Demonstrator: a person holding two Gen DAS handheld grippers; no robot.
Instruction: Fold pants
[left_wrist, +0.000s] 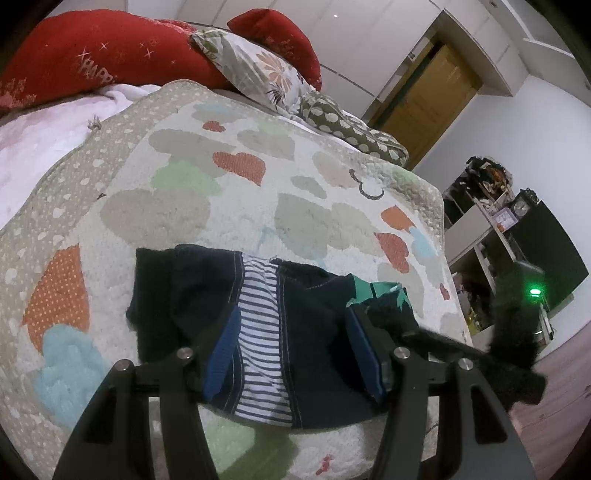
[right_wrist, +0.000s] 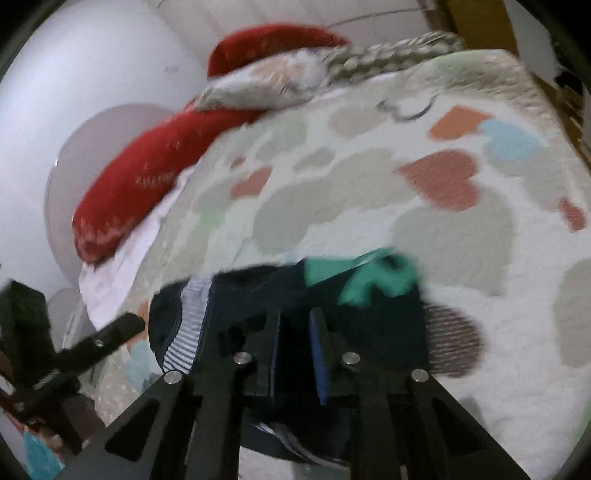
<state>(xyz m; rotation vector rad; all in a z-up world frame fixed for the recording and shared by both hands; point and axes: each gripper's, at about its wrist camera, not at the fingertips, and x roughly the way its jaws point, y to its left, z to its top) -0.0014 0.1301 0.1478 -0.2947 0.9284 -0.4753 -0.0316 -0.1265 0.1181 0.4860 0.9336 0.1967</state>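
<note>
The pants (left_wrist: 303, 332) are small, dark navy, with a blue-and-white striped panel and a green patch. They lie bunched on the quilt near the bed's front edge, and also show in the right wrist view (right_wrist: 258, 295). My left gripper (left_wrist: 295, 347) is open, its blue-padded fingers spread wide over the pants. My right gripper (right_wrist: 295, 350) has its fingers a narrow gap apart over the dark cloth; the view is blurred, so I cannot tell whether cloth is pinched. The right gripper also shows at the right of the left wrist view (left_wrist: 509, 332).
The bed's quilt (left_wrist: 229, 206) has heart and cloud shapes. Red pillows (left_wrist: 99, 55), a floral pillow (left_wrist: 255, 70) and a spotted cushion (left_wrist: 351, 129) lie at the head. A shelf unit (left_wrist: 491, 229) and a wooden door (left_wrist: 428, 99) stand to the right.
</note>
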